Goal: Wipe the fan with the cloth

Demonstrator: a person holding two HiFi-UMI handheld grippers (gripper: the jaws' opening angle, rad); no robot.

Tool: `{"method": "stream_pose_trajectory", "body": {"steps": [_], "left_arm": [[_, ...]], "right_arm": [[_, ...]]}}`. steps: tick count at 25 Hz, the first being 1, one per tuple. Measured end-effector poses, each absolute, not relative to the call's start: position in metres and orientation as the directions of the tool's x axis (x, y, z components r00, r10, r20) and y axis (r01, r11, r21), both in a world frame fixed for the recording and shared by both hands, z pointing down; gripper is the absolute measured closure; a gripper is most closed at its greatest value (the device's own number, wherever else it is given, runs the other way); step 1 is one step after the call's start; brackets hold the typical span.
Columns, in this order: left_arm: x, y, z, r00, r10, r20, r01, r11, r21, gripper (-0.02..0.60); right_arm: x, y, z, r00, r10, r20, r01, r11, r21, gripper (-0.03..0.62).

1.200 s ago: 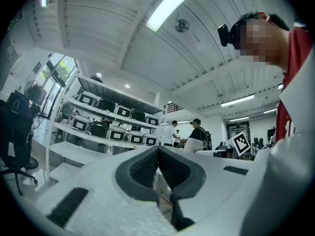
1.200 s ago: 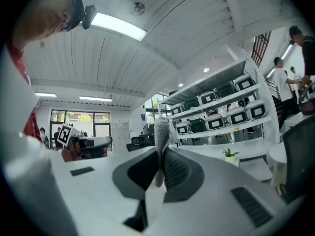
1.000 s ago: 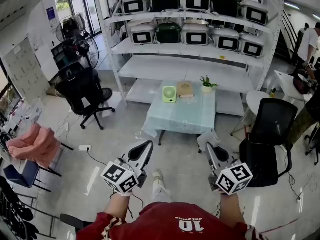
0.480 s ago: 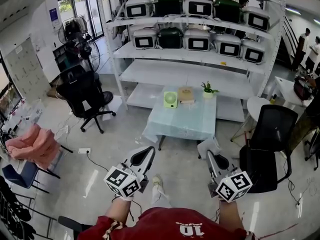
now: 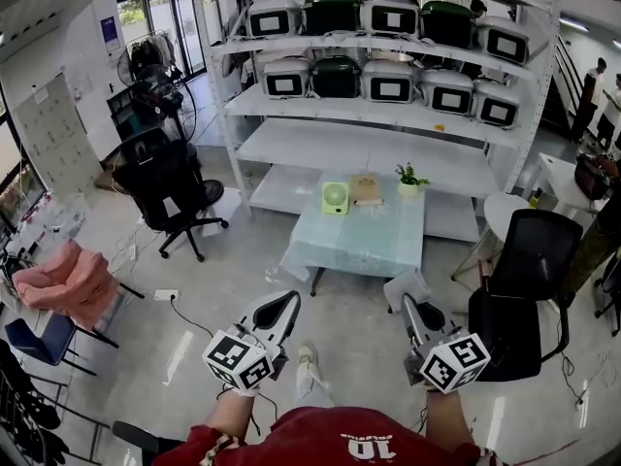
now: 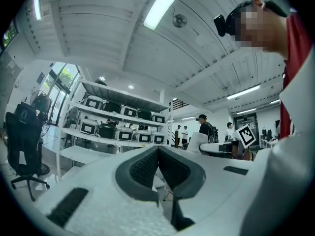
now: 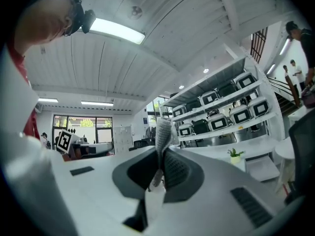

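Person stood on the open floor, one tool in each hand, both held low in front of the body and angled toward the surface point(image 5: 354, 246).

Left tool point(image 5: 282, 304) point(image 6: 157, 155): jaws pressed together, nothing between them.

Right tool point(image 5: 408, 305) point(image 7: 161, 167): jaws pinching the cloth point(image 5: 403, 284) point(image 7: 163, 131). The cloth was a pale knitted fabric. A fold of it stood up past the jaw tips and a strip hung below them.

Fan point(image 5: 335, 198): small, light green, upright near the far left corner of the surface, well apart from both tools. Surface was draped in a pale blue cover. Just right of the fan lay a flat brown box point(image 5: 366, 189). A small potted plant point(image 5: 409, 178) point(image 7: 235, 154) stood at the far right corner.

Behind the surface was white shelving point(image 5: 388, 115) with rows of boxy appliances on the upper levels. A black office chair point(image 5: 167, 190) stood to the left and another black chair point(image 5: 519, 284) near the right tool.
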State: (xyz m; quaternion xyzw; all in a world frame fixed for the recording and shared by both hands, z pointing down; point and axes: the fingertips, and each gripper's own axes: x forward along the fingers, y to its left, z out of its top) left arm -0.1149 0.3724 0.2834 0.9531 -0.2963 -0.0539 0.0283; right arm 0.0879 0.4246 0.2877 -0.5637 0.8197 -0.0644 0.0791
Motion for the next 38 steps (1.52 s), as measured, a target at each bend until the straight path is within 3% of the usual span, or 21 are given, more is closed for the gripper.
{"method": "stream_pose_trajectory", "body": {"steps": [14, 38], "left_arm": [[-0.107, 0.282, 0.292, 0.821, -0.565, -0.077, -0.557, -0.824, 0.100, 0.580], [-0.139, -0.032, 0.269, 0.791, -0.603, -0.105, -0.590, -0.797, 0.127, 0.580]], "right_arm": [[0.094, 0.343, 0.283, -0.356, -0.933, -0.055, -0.914, 0.360, -0.186, 0.577], [0.059, 0.028, 0.245, -0.405, -0.914, -0.028, -0.907, 0.406, -0.114, 0.577]]}}
